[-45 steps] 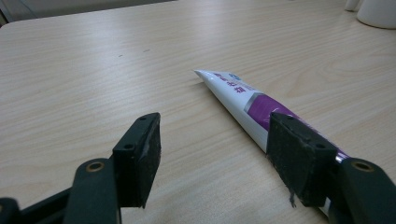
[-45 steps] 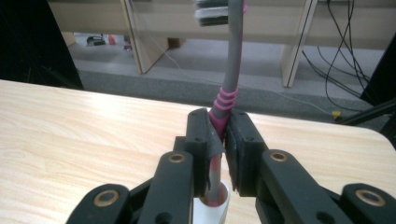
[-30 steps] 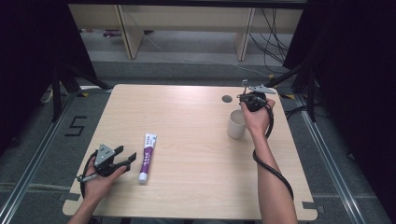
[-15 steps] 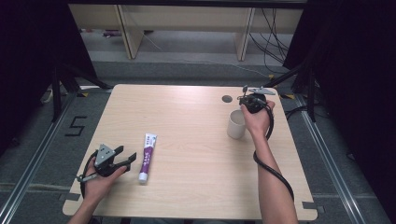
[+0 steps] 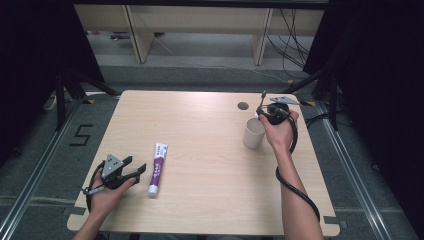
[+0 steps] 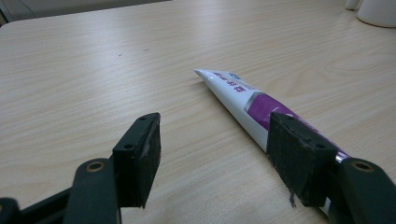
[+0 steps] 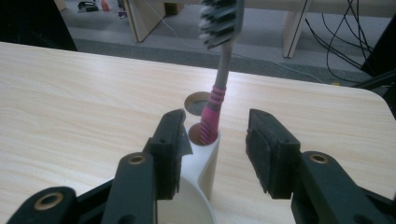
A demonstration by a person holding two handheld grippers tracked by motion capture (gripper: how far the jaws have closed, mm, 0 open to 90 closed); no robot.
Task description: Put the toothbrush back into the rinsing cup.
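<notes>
Standing in the cup (image 7: 196, 172), the toothbrush (image 7: 215, 98) sits free between just-opened right gripper (image 7: 219, 149) fingers.

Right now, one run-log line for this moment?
right gripper: jaws just opened, empty | toothbrush: standing in cup | left gripper: open beside toothpaste

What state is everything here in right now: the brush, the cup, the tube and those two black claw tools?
toothbrush: upright in the cup, bristles on top, released
cup: upright on the table, holds the toothbrush
toothpaste tube: lying flat on the table, not gripped
right gripper: jaws just opened, pads off the toothbrush
left gripper: open, low over the table beside the toothpaste tube
table: bare wood, round hole near the cup
</notes>
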